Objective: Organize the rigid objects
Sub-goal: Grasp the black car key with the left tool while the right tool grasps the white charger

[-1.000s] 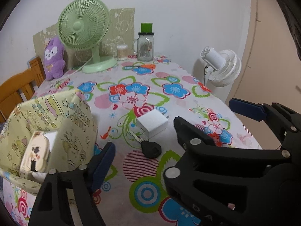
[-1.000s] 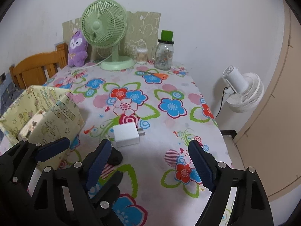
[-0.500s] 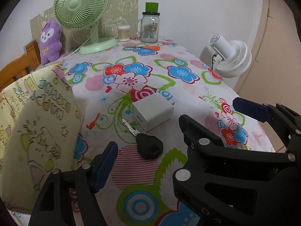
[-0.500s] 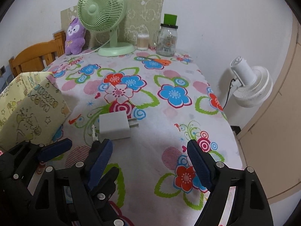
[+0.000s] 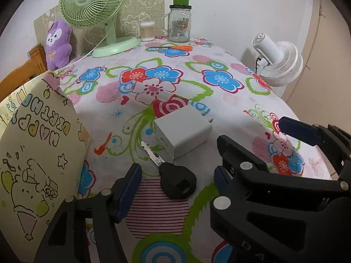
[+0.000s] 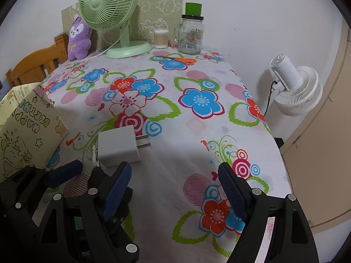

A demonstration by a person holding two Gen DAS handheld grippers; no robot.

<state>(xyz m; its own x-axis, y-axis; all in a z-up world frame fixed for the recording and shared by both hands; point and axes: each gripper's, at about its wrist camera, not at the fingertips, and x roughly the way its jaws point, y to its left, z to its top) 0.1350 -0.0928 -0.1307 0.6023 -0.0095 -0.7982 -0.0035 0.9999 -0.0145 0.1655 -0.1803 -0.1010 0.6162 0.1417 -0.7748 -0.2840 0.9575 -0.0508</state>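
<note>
The left gripper (image 5: 175, 188), its 2 blue-padded jaws closing but not yet touching, straddles the black-headed metal key (image 5: 177, 182) on the floral tablecloth (image 5: 219, 100), the white plastic charger cube (image 5: 183, 134) just beyond, while the right gripper (image 6: 173, 188) hangs apart, empty.

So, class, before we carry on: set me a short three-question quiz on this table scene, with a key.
1. True or false: the white charger lies inside the yellow box.
2. In the left wrist view, what lies on the tablecloth just nearer the camera than the charger?
A. a spoon
B. a black key
C. a pen
3. Fill in the blank: the orange scissors lie in front of the glass ___ with the green top.

Key
1. False: it lies on the tablecloth beside the box.
2. B
3. jar
</note>
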